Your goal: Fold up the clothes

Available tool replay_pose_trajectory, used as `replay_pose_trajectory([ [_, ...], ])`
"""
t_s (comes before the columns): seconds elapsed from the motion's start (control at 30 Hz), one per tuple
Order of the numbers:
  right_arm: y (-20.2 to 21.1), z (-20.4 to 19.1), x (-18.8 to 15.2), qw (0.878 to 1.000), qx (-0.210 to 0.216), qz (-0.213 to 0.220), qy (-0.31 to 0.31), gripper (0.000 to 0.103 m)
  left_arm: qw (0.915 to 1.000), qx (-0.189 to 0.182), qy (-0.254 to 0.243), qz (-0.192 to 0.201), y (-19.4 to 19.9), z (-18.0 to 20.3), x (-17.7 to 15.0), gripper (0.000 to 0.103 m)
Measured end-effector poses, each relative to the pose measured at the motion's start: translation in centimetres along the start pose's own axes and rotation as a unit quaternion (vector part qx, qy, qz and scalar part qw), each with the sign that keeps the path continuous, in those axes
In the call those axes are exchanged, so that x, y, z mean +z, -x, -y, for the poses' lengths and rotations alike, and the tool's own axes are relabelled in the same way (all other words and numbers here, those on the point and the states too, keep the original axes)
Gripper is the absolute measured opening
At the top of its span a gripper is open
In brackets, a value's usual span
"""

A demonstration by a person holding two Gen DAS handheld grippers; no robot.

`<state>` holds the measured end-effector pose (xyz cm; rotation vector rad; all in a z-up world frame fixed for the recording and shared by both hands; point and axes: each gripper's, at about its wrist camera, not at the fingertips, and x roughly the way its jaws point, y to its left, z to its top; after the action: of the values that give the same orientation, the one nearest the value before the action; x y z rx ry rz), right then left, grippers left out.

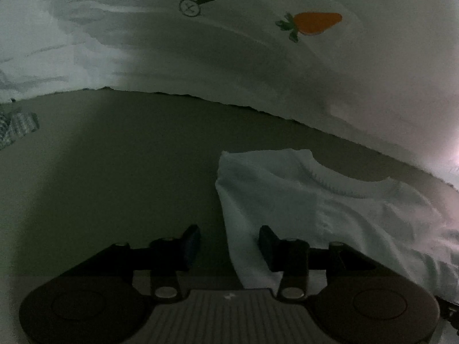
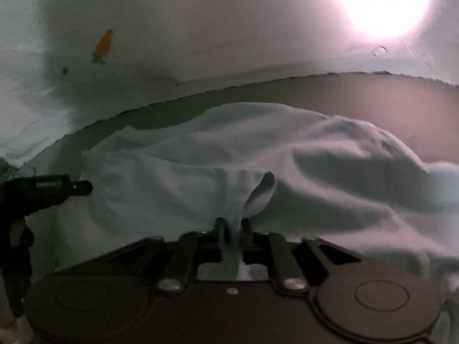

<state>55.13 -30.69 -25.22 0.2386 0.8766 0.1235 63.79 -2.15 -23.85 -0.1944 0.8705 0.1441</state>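
1. Wall (image 1: 344, 71): big pale surface behind everything, smooth, dim light. It carries an orange carrot sticker (image 1: 317, 23) and a small circled mark (image 1: 189, 7). A bright glare spot (image 2: 381, 0) washes out its upper right in your right wrist view.
2. Table (image 1: 114, 157): flat, matte, dull tan-grey. Its far edge meets the wall along a dark, slightly ragged line. The left half is bare, so there is room to move on that side.
3. Shirt (image 1: 315, 206): white, soft knit, ribbed neckline showing. It lies on the right part of the table, crumpled, with rounded folds (image 2: 330, 149) and a straight left edge near your left claw.
4. Checked cloth (image 1: 17, 126): small patch at the far left edge of the table, well apart from the shirt.
5. Your left gripper (image 1: 229, 243): jaws apart, about half open. The shirt's left edge runs between the fingers, the right finger (image 1: 268, 246) sits over the fabric, and the pads do not press on it. The left finger is over bare table.
6. Your right gripper (image 2: 232, 229): jaws nearly together, clamped on a pinched tuck of the shirt, which bunches up just ahead of the tips.
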Motion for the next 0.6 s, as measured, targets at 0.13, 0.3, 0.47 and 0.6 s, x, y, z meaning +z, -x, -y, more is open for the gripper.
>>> replay_pose_trajectory([
  [0.13, 3.7, 1.2, -0.5, 0.998, -0.024, 0.051, -0.013, 0.048, 1.0000, 0.001, -0.002, -0.005, 1.3, 0.7, 0.0, 0.056],
  [0.3, 8.5, 6.7, -2.5, 0.989, -0.065, 0.094, -0.095, 0.048, 0.9993, -0.015, -0.026, -0.024, 3.9, 2.6, -2.1, 0.067],
  [0.47, 10.2, 12.8, -4.1, 0.973, -0.160, 0.103, -0.130, 0.051, 0.9955, -0.006, -0.077, -0.055, 3.9, 4.3, -4.5, 0.077],
  [0.6, 8.8, 16.0, -3.9, 0.967, -0.216, 0.081, -0.110, 0.056, 0.9927, 0.014, -0.104, -0.058, 3.3, 4.7, -5.1, 0.085],
])
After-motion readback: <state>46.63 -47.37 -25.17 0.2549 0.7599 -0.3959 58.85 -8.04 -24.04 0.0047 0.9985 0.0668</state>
